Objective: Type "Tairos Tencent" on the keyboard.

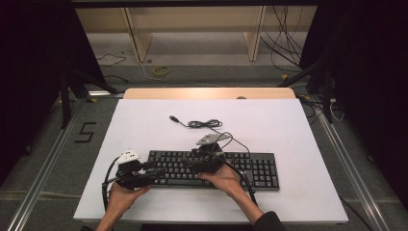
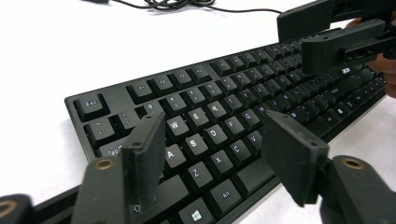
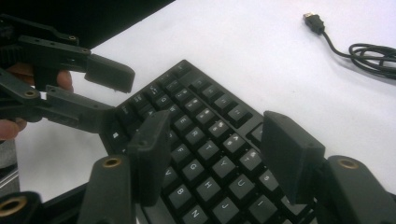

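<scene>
A black keyboard lies flat near the front of the white table. Its cable coils behind it and ends in a loose USB plug. My left gripper hovers over the keyboard's left end, and its jaws stand open above the letter keys with nothing between them. My right gripper points left over the middle of the keyboard, open too, keys showing through the gap. The two grippers face each other, tips close but apart: the right gripper, the left gripper.
The table's front edge runs just behind my wrists. A wooden shelf frame and loose floor cables lie beyond the far edge. Metal rails flank the table, and a "5" mark is on the floor at left.
</scene>
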`<state>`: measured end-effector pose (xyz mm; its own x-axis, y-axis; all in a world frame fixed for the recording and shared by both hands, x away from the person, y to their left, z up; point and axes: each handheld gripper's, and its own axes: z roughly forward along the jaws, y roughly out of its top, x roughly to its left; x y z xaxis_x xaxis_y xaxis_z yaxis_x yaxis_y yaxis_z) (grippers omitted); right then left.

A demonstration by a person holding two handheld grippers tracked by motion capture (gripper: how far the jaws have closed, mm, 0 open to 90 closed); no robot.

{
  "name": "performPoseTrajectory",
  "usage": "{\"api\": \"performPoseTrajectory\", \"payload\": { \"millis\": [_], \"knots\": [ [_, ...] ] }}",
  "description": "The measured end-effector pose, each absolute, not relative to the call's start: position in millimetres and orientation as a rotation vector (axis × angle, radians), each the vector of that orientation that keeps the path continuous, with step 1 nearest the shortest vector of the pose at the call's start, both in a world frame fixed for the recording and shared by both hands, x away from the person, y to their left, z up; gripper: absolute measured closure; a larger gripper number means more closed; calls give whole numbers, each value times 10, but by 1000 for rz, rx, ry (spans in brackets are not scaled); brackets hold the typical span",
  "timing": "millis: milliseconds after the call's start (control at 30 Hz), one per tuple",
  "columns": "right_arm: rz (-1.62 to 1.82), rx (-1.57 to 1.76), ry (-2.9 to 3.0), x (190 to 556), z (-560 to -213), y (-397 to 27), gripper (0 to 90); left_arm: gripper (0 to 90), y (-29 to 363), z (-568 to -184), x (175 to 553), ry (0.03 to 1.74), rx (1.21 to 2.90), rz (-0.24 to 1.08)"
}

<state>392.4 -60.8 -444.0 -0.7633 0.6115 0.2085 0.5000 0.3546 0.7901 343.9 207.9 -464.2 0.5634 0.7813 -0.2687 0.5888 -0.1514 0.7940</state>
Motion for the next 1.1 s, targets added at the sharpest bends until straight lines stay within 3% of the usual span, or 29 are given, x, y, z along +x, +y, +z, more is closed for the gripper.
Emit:
{"api": "performPoseTrajectory", "payload": {
  "millis": [233,933,1100],
  "knots": [
    [1371,1033,2475,3931,-4438,-629,397,414,2050,-4641,3473,1110,1848,253],
    [1388,1059,2441,3881,-4443,-789,366,823,2005,-4709,3589,1150,1919,259],
    [1397,1063,2429,3859,-4437,-835,365,883,2004,-4721,3609,1162,1933,262]
  ]
}}
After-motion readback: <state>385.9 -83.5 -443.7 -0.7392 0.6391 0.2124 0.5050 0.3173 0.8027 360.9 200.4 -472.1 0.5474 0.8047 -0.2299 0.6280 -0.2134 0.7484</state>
